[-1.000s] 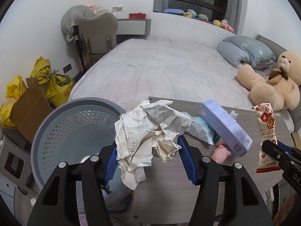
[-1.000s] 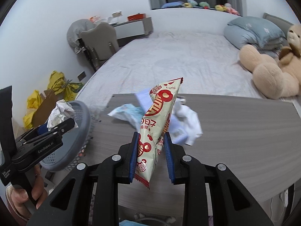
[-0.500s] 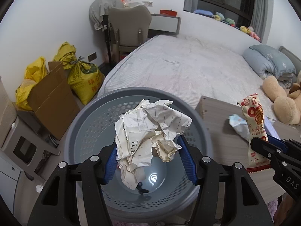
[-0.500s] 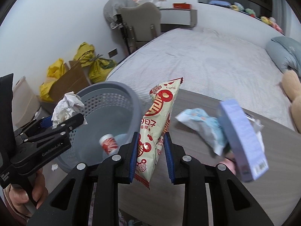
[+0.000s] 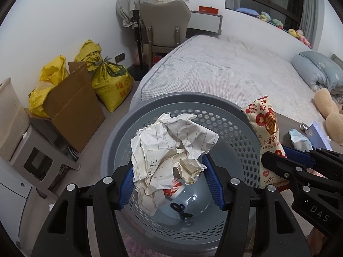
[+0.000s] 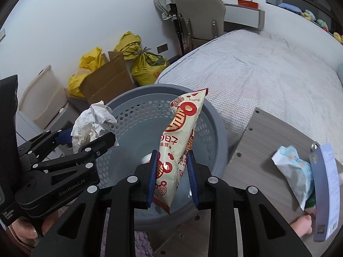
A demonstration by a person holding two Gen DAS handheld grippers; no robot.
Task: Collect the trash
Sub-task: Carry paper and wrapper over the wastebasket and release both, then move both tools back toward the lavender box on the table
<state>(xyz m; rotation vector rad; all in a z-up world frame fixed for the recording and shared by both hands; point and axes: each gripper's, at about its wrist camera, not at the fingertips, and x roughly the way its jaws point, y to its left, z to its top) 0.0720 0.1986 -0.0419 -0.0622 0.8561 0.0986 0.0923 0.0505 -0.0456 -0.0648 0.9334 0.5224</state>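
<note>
Crumpled paper and snack wrapper, each gripped by a hand-held gripper, now hang over the basket.

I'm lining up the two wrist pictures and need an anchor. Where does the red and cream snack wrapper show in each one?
Left wrist view: the snack wrapper stands at the right, pinched by the right gripper that comes in from the right edge, over the basket's rim.
Right wrist view: the snack wrapper is at centre, upright between that gripper's own pads.
Shared landmark: the grey perforated basket, below the wrapper in both.
</note>
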